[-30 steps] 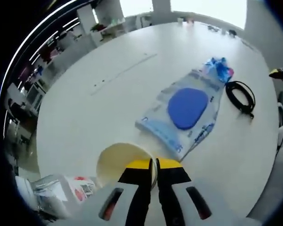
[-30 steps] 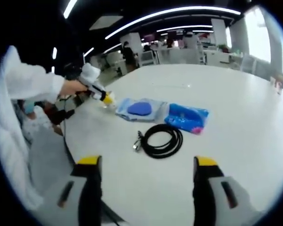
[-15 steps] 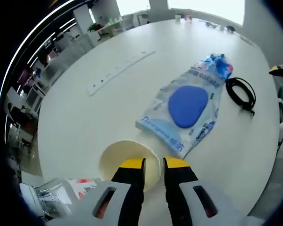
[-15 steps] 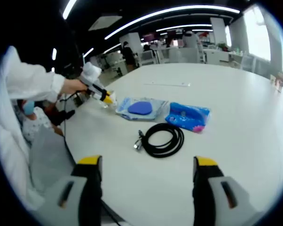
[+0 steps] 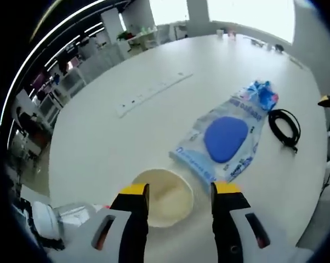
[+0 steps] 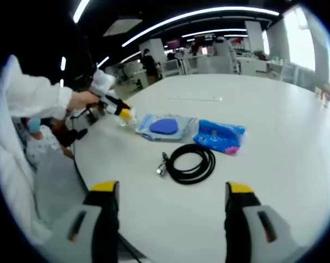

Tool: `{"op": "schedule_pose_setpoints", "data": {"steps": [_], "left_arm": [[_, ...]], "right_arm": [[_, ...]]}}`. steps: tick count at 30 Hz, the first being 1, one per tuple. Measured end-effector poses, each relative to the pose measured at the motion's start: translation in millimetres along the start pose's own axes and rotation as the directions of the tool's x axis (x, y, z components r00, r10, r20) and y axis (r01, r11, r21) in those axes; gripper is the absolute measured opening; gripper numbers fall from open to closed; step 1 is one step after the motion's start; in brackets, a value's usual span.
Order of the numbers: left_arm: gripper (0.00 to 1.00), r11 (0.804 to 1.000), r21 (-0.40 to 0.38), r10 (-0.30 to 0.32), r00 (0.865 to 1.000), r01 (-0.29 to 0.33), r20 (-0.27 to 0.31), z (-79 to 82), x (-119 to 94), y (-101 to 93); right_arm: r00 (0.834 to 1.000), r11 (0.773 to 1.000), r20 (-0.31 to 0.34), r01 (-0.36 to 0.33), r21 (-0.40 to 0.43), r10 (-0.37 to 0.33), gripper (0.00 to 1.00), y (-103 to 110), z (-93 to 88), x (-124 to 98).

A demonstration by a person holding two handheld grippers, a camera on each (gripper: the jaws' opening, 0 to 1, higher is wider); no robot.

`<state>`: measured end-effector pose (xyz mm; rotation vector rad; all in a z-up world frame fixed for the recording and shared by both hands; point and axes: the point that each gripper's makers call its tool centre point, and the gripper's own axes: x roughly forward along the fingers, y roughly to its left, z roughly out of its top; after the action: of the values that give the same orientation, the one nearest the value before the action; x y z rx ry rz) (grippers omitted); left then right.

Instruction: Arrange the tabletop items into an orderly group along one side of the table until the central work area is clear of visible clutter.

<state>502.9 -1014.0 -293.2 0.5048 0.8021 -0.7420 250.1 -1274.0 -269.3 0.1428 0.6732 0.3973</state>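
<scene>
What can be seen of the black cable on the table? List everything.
The black cable is a thin, rubbery-looking cord wound into a loose round coil, lying flat on the white table. One end sticks out of the coil with a small metallic-looking plug. It lies apart from the clear packet holding a blue pad and the blue bag, touching neither. Neither gripper touches it. In the left gripper view it shows as a narrower loop near the table edge.
</scene>
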Motion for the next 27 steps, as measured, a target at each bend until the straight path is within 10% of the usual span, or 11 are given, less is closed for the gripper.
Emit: {"op": "schedule_pose_setpoints", "data": {"steps": [12, 27], "left_arm": [[0.88, 0.997, 0.013, 0.076, 0.979, -0.08, 0.19, 21.6, -16.5, 10.8], [0.96, 0.997, 0.011, 0.072, 0.967, -0.077, 0.243, 23.3, -37.4, -0.1]], "right_arm": [[1.0, 1.0, 0.001, -0.008, -0.005, 0.008, 0.78, 5.4, -1.1, -0.1], [1.0, 1.0, 0.008, -0.001, -0.024, 0.001, 0.79, 6.5, 2.5, -2.0]]}}
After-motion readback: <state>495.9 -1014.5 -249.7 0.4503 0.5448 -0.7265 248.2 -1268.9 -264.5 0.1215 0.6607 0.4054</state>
